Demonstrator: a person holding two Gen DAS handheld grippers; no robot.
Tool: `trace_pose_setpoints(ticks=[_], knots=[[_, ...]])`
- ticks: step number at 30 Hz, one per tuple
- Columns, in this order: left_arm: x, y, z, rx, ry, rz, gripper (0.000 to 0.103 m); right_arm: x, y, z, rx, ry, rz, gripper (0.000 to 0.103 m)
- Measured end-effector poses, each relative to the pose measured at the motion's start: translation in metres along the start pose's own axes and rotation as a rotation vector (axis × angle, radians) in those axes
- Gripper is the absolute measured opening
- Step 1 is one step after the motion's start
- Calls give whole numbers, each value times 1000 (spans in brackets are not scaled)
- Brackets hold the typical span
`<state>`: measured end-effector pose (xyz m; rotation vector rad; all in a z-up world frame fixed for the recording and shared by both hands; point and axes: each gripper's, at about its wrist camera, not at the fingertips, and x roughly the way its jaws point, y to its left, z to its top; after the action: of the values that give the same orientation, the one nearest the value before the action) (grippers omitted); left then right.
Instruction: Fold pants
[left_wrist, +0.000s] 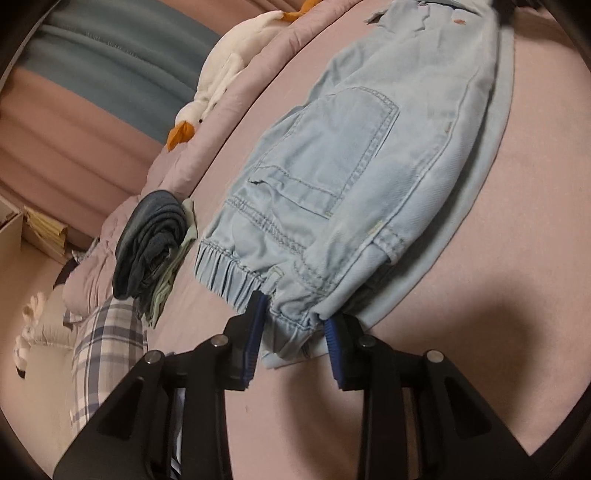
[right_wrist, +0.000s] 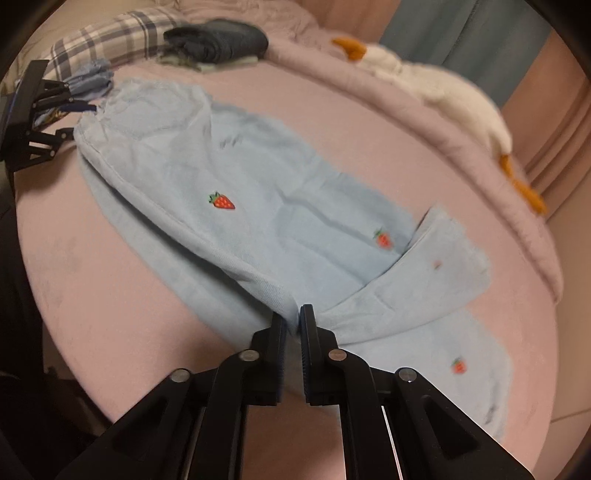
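Light blue pants (left_wrist: 354, 177) with strawberry patches lie on a pink bed, one leg laid over the other. In the left wrist view the elastic waistband (left_wrist: 291, 317) sits between the fingers of my left gripper (left_wrist: 295, 314), which hold it with a wide gap. In the right wrist view the pants (right_wrist: 236, 206) stretch from the far left to the near right. My right gripper (right_wrist: 297, 317) is shut on the fabric at the leg's edge near the hem (right_wrist: 436, 266). My left gripper (right_wrist: 74, 118) shows at the far left, at the waistband.
A stack of folded dark clothes (left_wrist: 155, 243) (right_wrist: 218, 40) lies beside a plaid pillow (left_wrist: 103, 347) (right_wrist: 110, 40). A white goose plush (left_wrist: 225, 62) (right_wrist: 454, 99) lies along the bed's far edge. Teal and pink curtains hang behind.
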<state>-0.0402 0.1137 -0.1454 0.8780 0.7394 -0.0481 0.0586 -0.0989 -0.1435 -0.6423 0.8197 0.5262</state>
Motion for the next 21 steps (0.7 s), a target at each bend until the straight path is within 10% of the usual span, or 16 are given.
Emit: trace_pose_setpoints(ticks=[6, 12, 21], knots=[[-38, 35, 8, -291, -65, -210, 75, 4, -9, -15, 128, 26, 109, 31], [-27, 28, 62, -518, -124, -364, 74, -10, -63, -15, 452, -144, 264, 47], [23, -53, 135, -515, 7, -505, 76, 30, -60, 4, 446, 5, 238, 48]])
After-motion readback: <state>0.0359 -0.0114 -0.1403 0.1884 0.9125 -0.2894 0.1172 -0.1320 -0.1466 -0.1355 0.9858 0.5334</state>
